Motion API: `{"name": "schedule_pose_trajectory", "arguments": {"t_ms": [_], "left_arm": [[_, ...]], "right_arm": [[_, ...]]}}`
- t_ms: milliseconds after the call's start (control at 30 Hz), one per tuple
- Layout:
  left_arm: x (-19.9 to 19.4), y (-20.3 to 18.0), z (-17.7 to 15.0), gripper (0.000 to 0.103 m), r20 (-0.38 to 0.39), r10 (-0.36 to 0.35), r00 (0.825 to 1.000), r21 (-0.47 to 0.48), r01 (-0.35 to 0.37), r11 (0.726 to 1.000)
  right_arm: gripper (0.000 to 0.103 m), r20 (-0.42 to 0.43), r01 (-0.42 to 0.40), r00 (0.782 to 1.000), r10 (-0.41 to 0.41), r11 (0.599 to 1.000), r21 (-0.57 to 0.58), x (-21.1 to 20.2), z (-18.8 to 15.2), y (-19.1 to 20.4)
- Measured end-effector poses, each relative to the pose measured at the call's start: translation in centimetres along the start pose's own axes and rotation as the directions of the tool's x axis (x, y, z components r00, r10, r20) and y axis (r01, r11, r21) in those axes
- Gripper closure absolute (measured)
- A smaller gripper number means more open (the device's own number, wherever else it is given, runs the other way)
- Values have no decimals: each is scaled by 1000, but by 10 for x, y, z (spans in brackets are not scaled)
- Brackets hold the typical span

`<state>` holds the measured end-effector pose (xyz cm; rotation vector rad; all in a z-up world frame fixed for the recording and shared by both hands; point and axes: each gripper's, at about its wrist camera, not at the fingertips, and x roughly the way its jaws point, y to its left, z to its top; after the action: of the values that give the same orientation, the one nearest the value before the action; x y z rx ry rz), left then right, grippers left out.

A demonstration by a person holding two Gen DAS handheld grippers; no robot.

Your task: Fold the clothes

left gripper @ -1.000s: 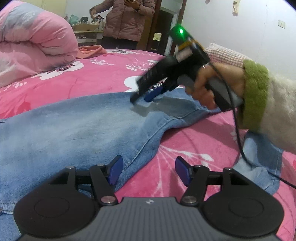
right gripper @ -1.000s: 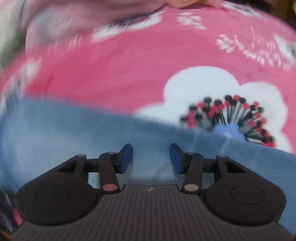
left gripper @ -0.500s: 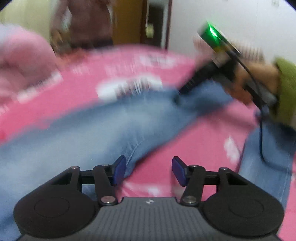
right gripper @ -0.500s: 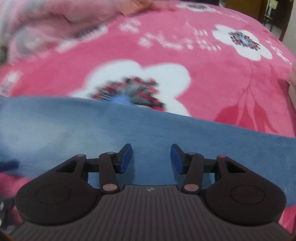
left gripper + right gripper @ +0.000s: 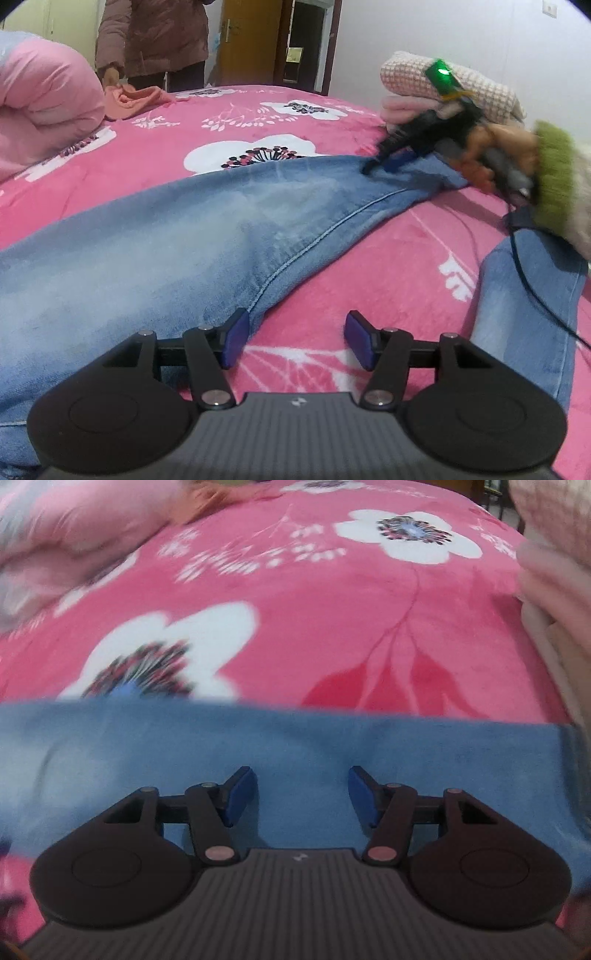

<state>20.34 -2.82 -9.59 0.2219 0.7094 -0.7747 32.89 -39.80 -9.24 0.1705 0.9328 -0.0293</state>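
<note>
Your jeans [image 5: 192,236] lie spread across the pink flowered bed cover [image 5: 229,122], one leg running toward the far right, the other at the near right. Your left gripper [image 5: 293,338] hovers at the inner seam with its fingers apart, nothing between them. Your right gripper [image 5: 303,794] sits over the far leg near its hem; its fingers have just been opening and stand apart, with only denim beneath them. A rolled pink quilt [image 5: 40,99] lies far left.
</note>
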Motion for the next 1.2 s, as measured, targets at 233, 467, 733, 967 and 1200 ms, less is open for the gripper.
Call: {"name": "schedule_pose_trajectory", "arguments": {"t_ms": [233,467,733,967,1200], "left_arm": [[-1,1,-2,43,9,-4,1000,-8,4,1000],[0,-3,0,42,2,14,1000,9,-14,1000],[0,-2,0,42,3,13,1000,1,-13,1000],[0,2,-1,41,11,-7,1000,-18,8,1000],[-1,2,-2,41,16,-11,1000,-21,11,1000]], "right_arm": [[36,116,87,990,-83,996,-27,-20,0,29],[32,121,101,986,-119,984,145,-27,-23,-51],[30,110,112,984,-139,968,227,-26,5,-73],[29,68,149,985,-159,979,135,-43,-31,-105],[32,60,179,980,-188,975,135,-51,-27,-96]]}}
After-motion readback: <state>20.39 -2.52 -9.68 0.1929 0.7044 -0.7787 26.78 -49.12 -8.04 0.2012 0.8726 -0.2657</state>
